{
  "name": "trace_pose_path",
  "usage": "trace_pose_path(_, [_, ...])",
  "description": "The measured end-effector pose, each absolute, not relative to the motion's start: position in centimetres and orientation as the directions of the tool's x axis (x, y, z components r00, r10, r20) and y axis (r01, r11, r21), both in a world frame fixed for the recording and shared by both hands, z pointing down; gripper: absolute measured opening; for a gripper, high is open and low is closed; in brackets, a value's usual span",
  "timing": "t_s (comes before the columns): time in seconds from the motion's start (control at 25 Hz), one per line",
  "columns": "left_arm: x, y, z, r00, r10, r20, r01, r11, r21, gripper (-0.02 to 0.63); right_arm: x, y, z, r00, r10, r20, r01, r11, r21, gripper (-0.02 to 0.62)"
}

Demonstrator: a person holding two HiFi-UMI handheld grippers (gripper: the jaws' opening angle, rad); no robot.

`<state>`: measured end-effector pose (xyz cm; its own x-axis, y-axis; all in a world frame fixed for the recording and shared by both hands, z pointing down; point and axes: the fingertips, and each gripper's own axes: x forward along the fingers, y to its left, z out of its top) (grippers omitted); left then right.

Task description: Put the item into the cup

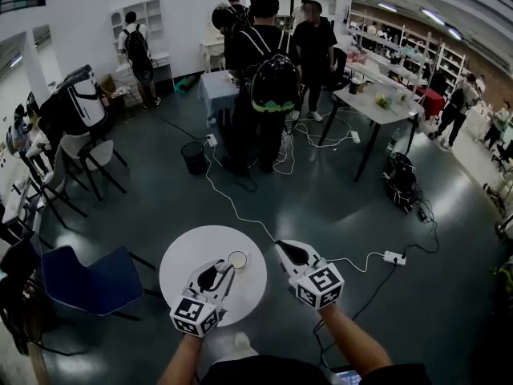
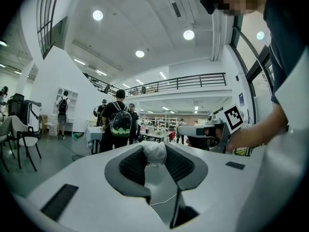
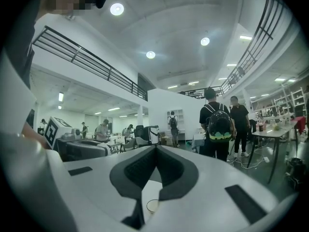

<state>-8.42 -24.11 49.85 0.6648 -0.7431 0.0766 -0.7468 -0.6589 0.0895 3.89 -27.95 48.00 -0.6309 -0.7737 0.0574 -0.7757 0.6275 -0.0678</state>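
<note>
A small white crumpled item (image 2: 155,153) sits pinched between the dark pads of my left gripper (image 2: 154,148), which is shut on it. In the head view that gripper (image 1: 225,269) hovers over the round white table (image 1: 192,255), just left of a small open cup (image 1: 238,259); the item is hard to make out there. My right gripper (image 1: 281,247) is off the table's right edge, level, its jaws closed together with nothing between them (image 3: 155,149). The cup (image 3: 153,206) shows below them on the table (image 3: 145,190).
A blue chair (image 1: 92,279) stands left of the table. A white cable (image 1: 232,203) runs across the floor to a power strip (image 1: 394,257). Farther back stand several people (image 1: 268,70), a black bin (image 1: 193,157), work tables (image 1: 377,103) and more chairs (image 1: 88,155).
</note>
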Motion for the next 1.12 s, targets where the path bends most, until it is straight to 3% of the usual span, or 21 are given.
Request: trace_pose_path(1.12, [-16.8,-38.1,52.5,0.711,-0.692,0.124,-0.702,-0.692,0.166,0.120,-4.2,-41.7,50.3,-0.581,-0.801,0.145,-0.814,0.574,-0.087,0.017])
